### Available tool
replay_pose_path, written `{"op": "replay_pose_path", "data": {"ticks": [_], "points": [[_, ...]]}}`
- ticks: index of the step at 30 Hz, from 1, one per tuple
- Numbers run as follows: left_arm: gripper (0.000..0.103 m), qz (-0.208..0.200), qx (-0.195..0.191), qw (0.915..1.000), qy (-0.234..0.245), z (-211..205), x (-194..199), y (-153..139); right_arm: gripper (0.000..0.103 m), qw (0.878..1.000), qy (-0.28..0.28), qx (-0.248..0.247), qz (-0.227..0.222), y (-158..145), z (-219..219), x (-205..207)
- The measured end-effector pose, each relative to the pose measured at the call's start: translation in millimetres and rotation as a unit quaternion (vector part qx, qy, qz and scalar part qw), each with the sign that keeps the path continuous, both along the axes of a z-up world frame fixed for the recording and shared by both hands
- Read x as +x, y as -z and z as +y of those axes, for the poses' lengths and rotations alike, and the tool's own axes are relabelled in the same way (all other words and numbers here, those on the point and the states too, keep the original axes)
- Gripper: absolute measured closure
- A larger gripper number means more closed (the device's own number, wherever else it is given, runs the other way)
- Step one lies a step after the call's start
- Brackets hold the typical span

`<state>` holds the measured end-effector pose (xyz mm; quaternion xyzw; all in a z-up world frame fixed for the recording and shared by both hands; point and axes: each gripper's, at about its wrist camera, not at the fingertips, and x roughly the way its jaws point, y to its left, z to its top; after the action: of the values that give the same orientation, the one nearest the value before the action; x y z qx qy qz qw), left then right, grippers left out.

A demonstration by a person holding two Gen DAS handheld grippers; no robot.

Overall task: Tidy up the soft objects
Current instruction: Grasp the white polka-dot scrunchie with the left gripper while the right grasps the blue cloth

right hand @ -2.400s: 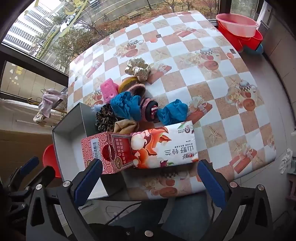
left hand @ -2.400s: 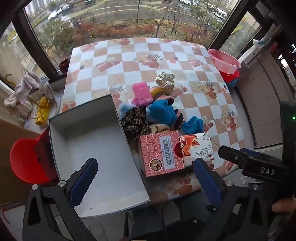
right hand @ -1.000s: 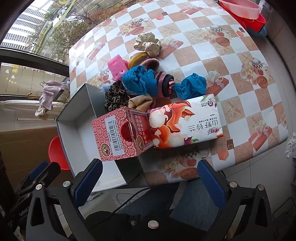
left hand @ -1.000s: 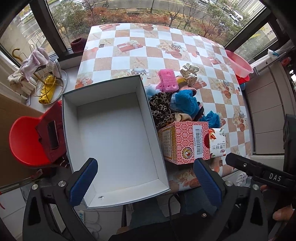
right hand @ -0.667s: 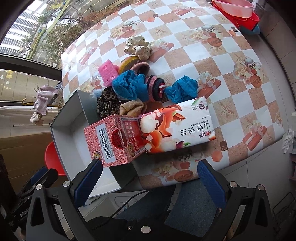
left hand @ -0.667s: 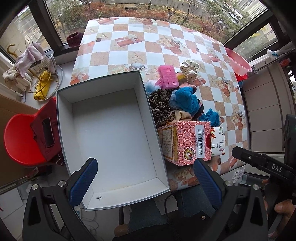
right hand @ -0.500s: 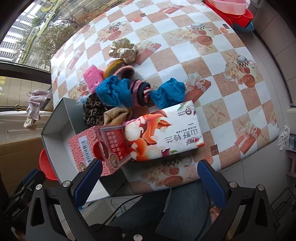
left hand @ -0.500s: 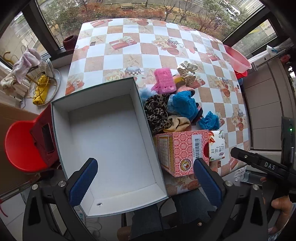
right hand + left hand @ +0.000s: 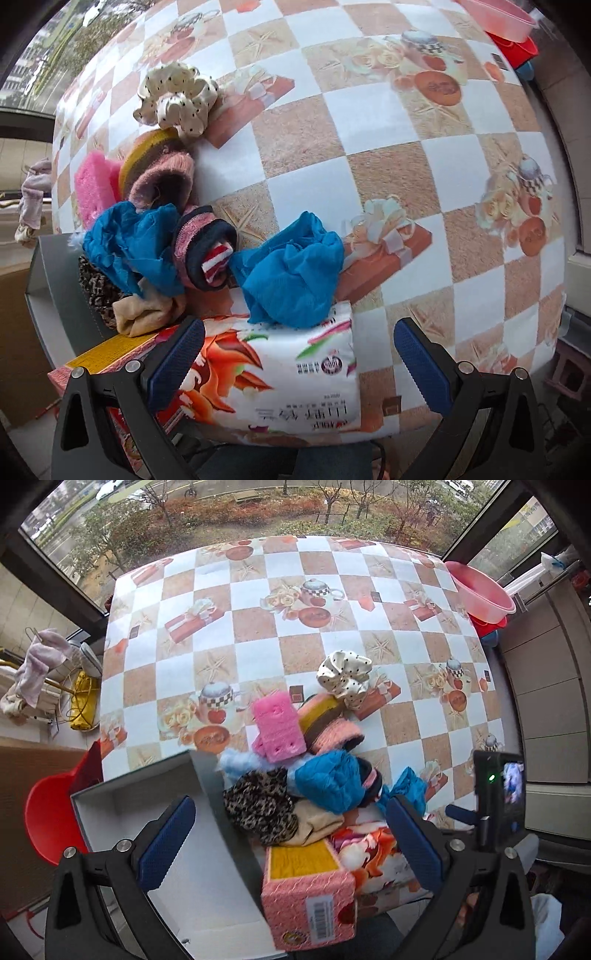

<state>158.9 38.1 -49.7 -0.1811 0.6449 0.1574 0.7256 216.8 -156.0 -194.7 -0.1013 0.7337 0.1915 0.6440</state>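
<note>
Blue crumpled cloth against tissue pack

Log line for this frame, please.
left tool open, empty | right tool open over tissue pack | box empty

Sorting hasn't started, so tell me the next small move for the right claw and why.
Probably ease the right claw, open and empty, forward over the tissue pack to the blue cloth. That cloth lies nearest, loose on the pile's edge, and the grey box beside the pile looks empty.
</note>
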Motion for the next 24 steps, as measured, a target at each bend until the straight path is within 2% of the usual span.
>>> {"op": "replay_pose_path", "data": {"ticks": [3,6,8,9,11,13,15,17,18,20,21,22,23,24], "points": [[0.000,0.010,0.012,0.9998,0.010,-9,41,19,0.000,0.999,-0.032,-0.006,0.020,25,9,5],[0.000,0.018,0.028,0.9992,0.025,-21,79,44,0.000,0.998,-0.053,-0.009,0.022,37,11,8],[0.000,0.029,0.039,0.9983,0.033,-28,101,64,0.013,0.998,-0.065,-0.012,0.020,41,11,10],[0.000,0.034,0.043,0.9979,0.036,-30,111,75,0.023,0.997,-0.067,-0.010,0.024,44,10,11],[0.000,0.050,0.051,0.9966,0.041,-35,129,97,0.030,0.997,-0.065,-0.003,0.038,49,6,15],[0.004,0.068,0.050,0.9957,0.039,-37,140,117,0.055,0.996,-0.070,0.002,0.047,55,2,19],[0.007,0.082,0.050,0.9949,0.033,-36,147,132,0.063,0.996,-0.075,0.011,0.040,53,-5,21],[0.008,0.094,0.051,0.9937,0.033,-34,153,147,0.064,0.996,-0.069,0.027,0.041,48,-19,26],[0.014,0.099,0.046,0.9935,0.032,-33,155,155,0.064,0.997,-0.063,0.033,0.038,45,-25,28],[0.035,0.116,0.028,0.9925,0.026,-28,157,169,0.064,0.997,-0.049,0.048,0.031,36,-41,37],[0.039,0.122,0.015,0.9923,0.019,-25,157,176,0.064,0.997,-0.042,0.055,0.029,32,-48,41],[0.048,0.122,-0.001,0.9925,0.013,-22,156,181,0.064,0.997,-0.035,0.063,0.026,27,-55,45],[0.064,0.118,-0.019,0.9928,0.010,-20,155,184,0.064,0.997,-0.027,0.070,0.023,23,-61,48],[0.068,0.114,-0.033,0.9928,0.011,-20,155,186,0.064,0.997,-0.020,0.075,0.021,19,-68,51]]}}
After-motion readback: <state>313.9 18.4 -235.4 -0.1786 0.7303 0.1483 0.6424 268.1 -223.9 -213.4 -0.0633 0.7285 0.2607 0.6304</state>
